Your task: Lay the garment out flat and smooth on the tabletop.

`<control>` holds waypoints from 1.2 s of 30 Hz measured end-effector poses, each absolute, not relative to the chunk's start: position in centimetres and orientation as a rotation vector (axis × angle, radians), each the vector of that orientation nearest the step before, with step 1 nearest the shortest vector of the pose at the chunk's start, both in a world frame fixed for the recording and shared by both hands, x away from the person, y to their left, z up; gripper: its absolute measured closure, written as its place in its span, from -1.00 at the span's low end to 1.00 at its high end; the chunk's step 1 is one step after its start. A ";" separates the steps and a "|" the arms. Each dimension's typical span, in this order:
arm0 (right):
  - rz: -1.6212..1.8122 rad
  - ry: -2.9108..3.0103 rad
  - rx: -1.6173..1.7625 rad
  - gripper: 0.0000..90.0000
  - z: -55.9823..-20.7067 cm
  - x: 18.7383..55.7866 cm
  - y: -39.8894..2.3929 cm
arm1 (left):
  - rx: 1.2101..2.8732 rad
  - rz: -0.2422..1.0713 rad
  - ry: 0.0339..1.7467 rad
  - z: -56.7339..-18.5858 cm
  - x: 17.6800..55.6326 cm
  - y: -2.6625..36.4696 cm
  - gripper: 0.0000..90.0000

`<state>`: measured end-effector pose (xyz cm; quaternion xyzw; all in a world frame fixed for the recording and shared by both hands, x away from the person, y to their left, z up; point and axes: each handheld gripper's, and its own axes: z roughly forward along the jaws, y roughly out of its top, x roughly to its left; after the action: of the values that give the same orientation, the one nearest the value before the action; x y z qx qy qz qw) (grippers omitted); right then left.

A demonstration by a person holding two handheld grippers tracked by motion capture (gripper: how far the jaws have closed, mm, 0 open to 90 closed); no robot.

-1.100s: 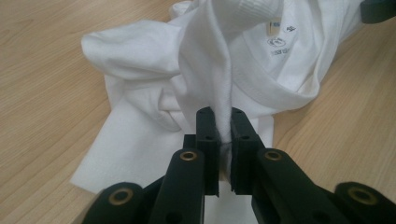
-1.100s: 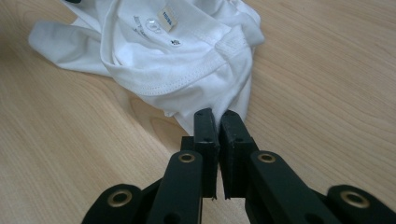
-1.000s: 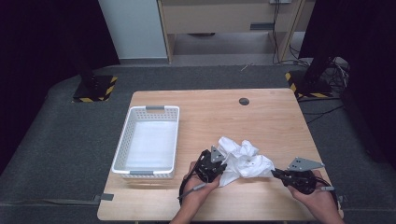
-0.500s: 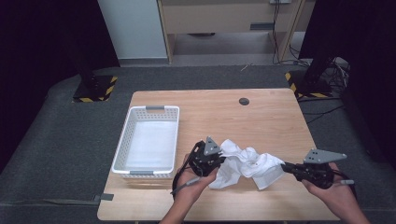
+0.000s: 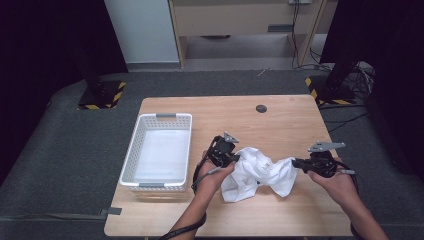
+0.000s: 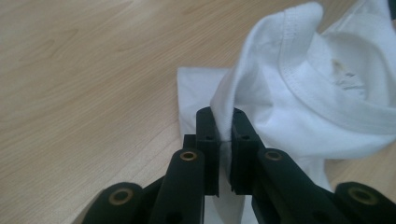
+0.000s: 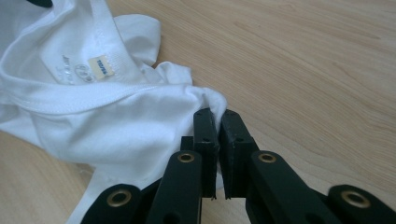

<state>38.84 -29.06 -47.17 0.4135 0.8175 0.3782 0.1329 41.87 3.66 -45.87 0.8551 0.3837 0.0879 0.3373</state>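
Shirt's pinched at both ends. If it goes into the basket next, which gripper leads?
Left, probably. The left gripper, shut on the white shirt, sits right beside the white basket. The right gripper holds the shirt's far end, across the cloth from the basket.

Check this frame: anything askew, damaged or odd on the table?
Nothing damaged. The white T-shirt is crumpled, stretched between the left gripper and right gripper, both shut on its fabric. The white basket sits square on the table.
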 end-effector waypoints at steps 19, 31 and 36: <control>1.142 2.287 1.293 -0.04 -49.3 35.8 -29.7 | 2.304 0.185 1.024 -49.3 41.9 3.5 0.76; 1.131 2.328 1.292 -0.14 -51.2 33.9 -28.6 | 2.305 0.151 1.000 -50.9 40.0 2.9 0.77; 1.115 2.342 1.301 -0.07 -51.9 33.7 -28.6 | 2.289 0.126 0.972 -51.2 38.3 2.8 0.78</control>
<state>33.66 -28.57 -51.92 0.4451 0.8012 0.3815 0.1196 38.27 2.84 -51.23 0.8709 0.3700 0.0480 0.3200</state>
